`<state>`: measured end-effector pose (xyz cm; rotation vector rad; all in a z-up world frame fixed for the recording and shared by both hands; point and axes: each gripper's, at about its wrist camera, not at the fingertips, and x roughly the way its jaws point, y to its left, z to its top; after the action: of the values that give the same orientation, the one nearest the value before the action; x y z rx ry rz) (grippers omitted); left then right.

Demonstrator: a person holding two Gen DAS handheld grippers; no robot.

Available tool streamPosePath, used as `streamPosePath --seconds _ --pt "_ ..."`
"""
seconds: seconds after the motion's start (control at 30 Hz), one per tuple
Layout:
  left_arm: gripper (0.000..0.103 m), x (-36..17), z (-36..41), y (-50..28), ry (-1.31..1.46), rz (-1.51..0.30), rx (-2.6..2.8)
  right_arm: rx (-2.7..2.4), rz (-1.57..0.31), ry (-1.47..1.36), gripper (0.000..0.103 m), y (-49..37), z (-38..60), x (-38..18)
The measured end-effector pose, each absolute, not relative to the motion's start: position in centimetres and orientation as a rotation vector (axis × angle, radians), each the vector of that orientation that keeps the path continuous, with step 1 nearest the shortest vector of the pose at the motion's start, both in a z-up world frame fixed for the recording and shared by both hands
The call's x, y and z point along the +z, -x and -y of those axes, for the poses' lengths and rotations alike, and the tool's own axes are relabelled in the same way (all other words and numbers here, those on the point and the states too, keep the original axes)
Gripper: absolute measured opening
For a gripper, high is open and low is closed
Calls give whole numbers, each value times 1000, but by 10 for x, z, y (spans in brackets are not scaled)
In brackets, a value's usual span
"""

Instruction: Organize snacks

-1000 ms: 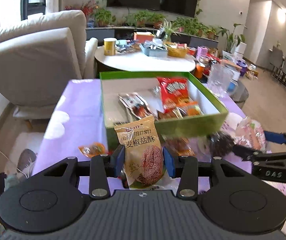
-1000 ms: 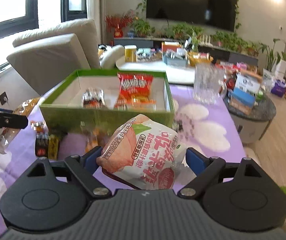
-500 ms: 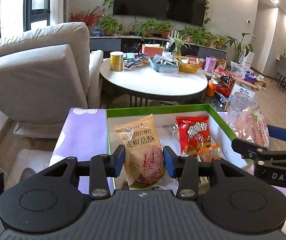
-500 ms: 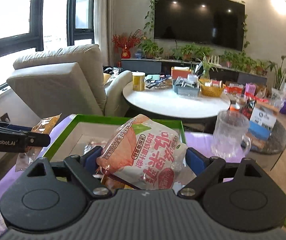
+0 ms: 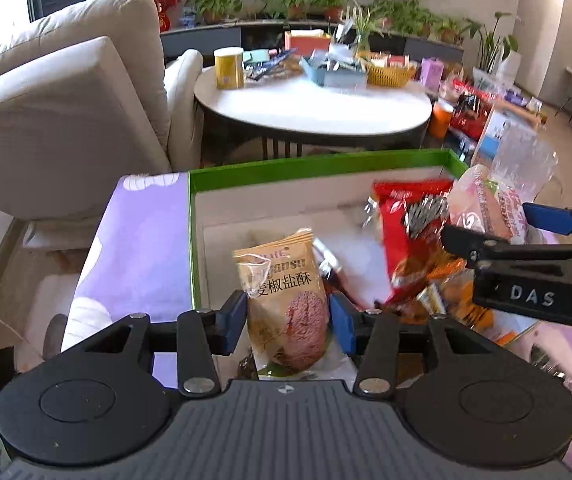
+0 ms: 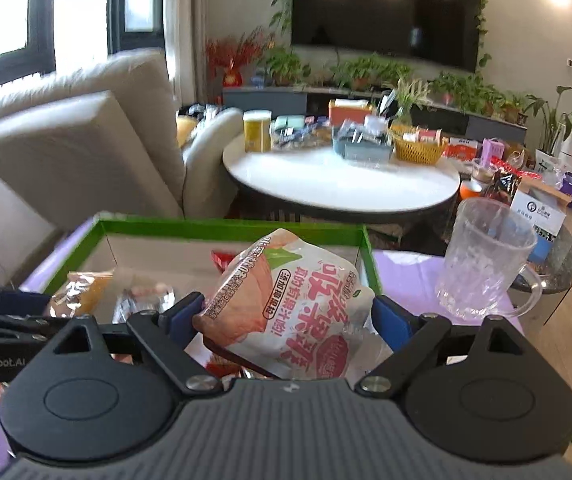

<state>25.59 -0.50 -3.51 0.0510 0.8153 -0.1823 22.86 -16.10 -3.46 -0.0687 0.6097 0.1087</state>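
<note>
A tan biscuit packet (image 5: 286, 308) stands between the blue pads of my left gripper (image 5: 287, 320), over the near left part of the green box (image 5: 317, 164). The jaws are opening, and the pads sit just beside the packet's edges. My right gripper (image 6: 286, 320) is shut on a pink and white jelly packet (image 6: 286, 312) above the box's right side (image 6: 226, 226). It also shows in the left wrist view, where the right gripper (image 5: 485, 224) carries the pink packet (image 5: 481, 204). A red chip packet (image 5: 405, 232) and other snacks lie in the box.
A clear glass mug (image 6: 481, 256) stands on the purple tablecloth (image 5: 142, 248) right of the box. Behind it is a round white table (image 5: 313, 108) with a yellow can and baskets. A beige armchair (image 5: 66, 112) fills the left.
Both grippers moved forward with their packets, from in front of the box to over it. The left jaws have spread slightly around the tan packet.
</note>
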Motion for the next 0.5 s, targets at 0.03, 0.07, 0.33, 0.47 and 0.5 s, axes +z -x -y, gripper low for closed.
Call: streamPosePath --seconds 0.03,0.07,0.33,0.47,0.5 --pt "45 -35 4 -254 -53 -809 -186 112 -627 87 62 -228 159 -38" --pt "49 -34 3 -251 -54 -797 -188 114 -640 102 62 -226 158 -41" --pt "55 -27 -2 -241 -54 -764 -185 136 -710 80 62 -213 157 -50" --pt "55 -28 -6 -226 -46 -774 -183 141 -767 84 62 -215 156 -57" --pt "55 -28 -8 -221 -47 -774 -186 142 -771 89 62 -217 155 -59"
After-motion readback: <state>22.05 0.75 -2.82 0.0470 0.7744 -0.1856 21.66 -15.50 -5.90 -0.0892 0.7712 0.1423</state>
